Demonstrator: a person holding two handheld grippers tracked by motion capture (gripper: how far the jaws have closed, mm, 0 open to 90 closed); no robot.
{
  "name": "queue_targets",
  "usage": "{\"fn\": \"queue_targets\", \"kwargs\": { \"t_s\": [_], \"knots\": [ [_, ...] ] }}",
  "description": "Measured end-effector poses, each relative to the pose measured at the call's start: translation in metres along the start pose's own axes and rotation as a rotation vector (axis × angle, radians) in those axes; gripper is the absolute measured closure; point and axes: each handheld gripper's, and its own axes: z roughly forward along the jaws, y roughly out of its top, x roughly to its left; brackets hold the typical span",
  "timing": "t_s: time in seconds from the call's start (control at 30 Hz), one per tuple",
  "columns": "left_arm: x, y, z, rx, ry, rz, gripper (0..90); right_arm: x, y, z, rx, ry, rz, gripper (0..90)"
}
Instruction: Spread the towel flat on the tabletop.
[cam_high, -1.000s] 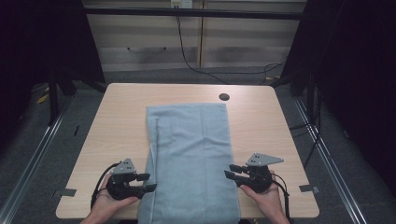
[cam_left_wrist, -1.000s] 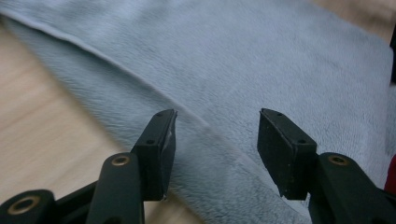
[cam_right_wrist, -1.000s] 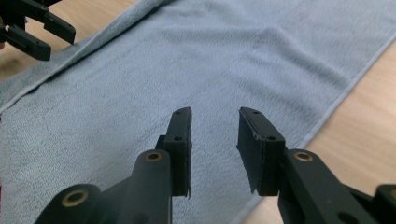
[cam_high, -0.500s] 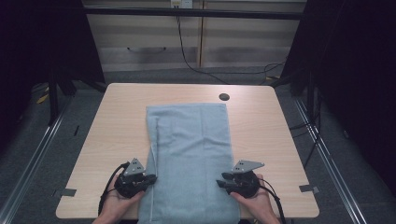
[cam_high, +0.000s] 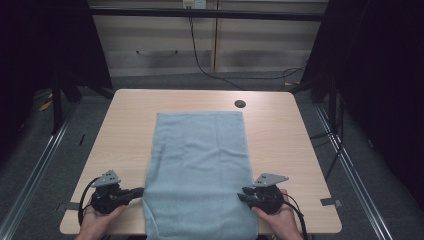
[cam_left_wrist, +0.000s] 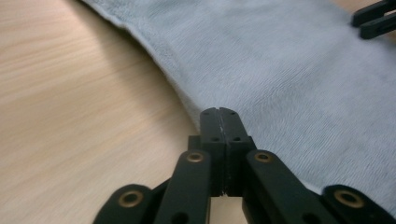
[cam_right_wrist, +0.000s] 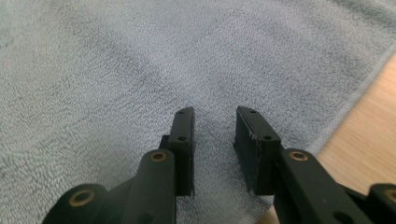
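Observation:
A light blue towel (cam_high: 200, 170) lies flat down the middle of the wooden table (cam_high: 125, 130). My left gripper (cam_high: 139, 190) rests at the towel's near left edge. In the left gripper view its jaws (cam_left_wrist: 219, 112) have just closed and stand pressed together, tips at the towel (cam_left_wrist: 289, 70) hem, with no cloth seen between them. My right gripper (cam_high: 241, 194) sits at the near right edge. Its jaws (cam_right_wrist: 214, 114) have just been closing but stand apart over the flat towel (cam_right_wrist: 140, 56), with no fold raised between them.
A dark round hole (cam_high: 240, 104) sits in the table beyond the towel's far right corner. Bare wood runs along both sides of the towel. A person's hands hold both grippers at the table's near edge. The right gripper's jaw tips (cam_left_wrist: 373, 18) show across the towel in the left gripper view.
The left gripper's jaws have shut and it has drawn back leftward from over the towel to its edge. The right gripper has barely shifted, its jaws a little narrower.

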Motion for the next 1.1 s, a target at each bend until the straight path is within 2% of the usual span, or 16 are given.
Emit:
{"fn": "queue_targets", "kwargs": {
  "t_s": [0.03,0.07,0.17,0.27,0.43,0.47,0.53,0.6,0.67,0.73,0.83,0.87,0.93,1.0,1.07,1.1],
  "knots": [
    [0.001,-0.002,0.0,-0.002,-0.015,-0.008,90.0,0.001,-0.001,-0.001,0.001,-0.01,-0.019,69.2],
    [-0.001,-0.003,0.001,0.005,-0.012,-0.012,90.0,0.001,-0.003,-0.003,0.002,-0.011,-0.018,69.1],
    [-0.009,-0.005,0.001,0.031,-0.017,0.028,90.0,0.002,-0.007,-0.007,0.0,-0.004,-0.008,69.1],
    [-0.013,-0.01,-0.004,0.036,-0.046,0.011,90.0,0.005,-0.011,-0.011,-0.002,-0.002,-0.013,69.0],
    [-0.03,-0.025,-0.01,0.084,-0.076,0.053,90.0,0.013,-0.021,-0.021,0.002,0.03,0.006,68.8],
    [-0.033,-0.026,-0.013,0.086,-0.08,0.076,90.0,0.015,-0.023,-0.023,0.008,0.038,0.011,68.8],
    [-0.036,-0.025,-0.018,0.058,-0.094,0.078,89.4,0.021,-0.025,-0.027,0.022,0.041,0.006,67.8],
    [-0.035,-0.021,-0.02,0.019,-0.092,0.074,81.3,0.026,-0.026,-0.03,0.037,0.061,0.012,62.7],
    [-0.03,-0.011,-0.018,-0.013,-0.106,0.063,75.2,0.026,-0.023,-0.027,0.006,0.075,0.007,60.9],
    [-0.023,0.005,-0.011,-0.029,-0.086,0.07,67.6,0.021,-0.015,-0.023,-0.023,0.08,0.021,60.1],
    [-0.009,0.03,0.005,-0.058,-0.06,0.072,63.4,0.005,0.009,-0.012,-0.071,0.057,0.023,60.0],
    [-0.001,0.041,0.014,-0.051,-0.037,0.068,62.6,-0.001,0.015,-0.009,-0.082,0.05,0.027,59.8],
    [0.012,0.056,0.031,-0.032,-0.038,0.04,60.0,-0.018,0.031,0.002,-0.092,0.009,0.032,59.2],
    [0.02,0.066,0.045,-0.026,0.009,0.048,58.9,-0.033,0.043,0.013,-0.095,-0.016,0.033,59.1],
    [0.028,0.073,0.056,-0.034,0.011,0.024,58.6,-0.045,0.053,0.023,-0.096,-0.029,0.043,58.9],
    [0.031,0.075,0.061,-0.018,0.019,0.018,58.4,-0.05,0.056,0.029,-0.096,-0.037,0.054,58.4]
  ]
}}
